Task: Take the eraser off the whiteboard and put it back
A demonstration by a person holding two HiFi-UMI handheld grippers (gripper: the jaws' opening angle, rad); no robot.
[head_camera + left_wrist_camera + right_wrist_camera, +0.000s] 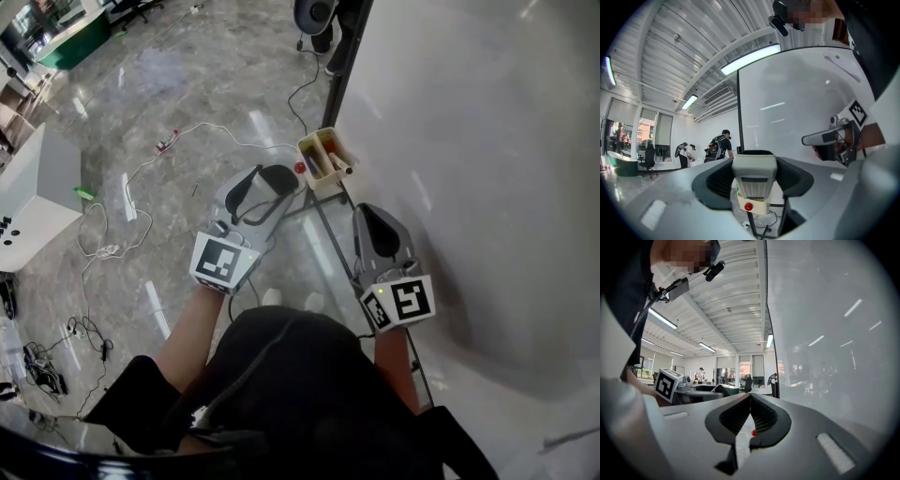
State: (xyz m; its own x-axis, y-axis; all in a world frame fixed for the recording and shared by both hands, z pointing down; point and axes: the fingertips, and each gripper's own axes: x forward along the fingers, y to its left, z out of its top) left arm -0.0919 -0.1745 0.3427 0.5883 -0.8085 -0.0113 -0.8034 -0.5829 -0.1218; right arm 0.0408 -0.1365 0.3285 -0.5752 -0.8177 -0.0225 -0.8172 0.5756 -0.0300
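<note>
A grey eraser (754,176) sits between the black pads of my left gripper (754,157), which is shut on it and points level. In the head view the left gripper (270,178) hangs just left of the whiteboard (487,141), short of a cream marker tray (323,157) on the board's lower edge. The tray (752,201), with a red dot on its front, shows right below the eraser. My right gripper (375,217) is close beside the board's face, shut with nothing in it; its tips meet in the right gripper view (750,397).
Loose cables (122,216) and a power strip (167,142) lie on the shiny floor to the left. A white cabinet (33,197) stands at far left. The whiteboard's stand leg (328,234) runs below the grippers. Two people (719,145) are far off in the room.
</note>
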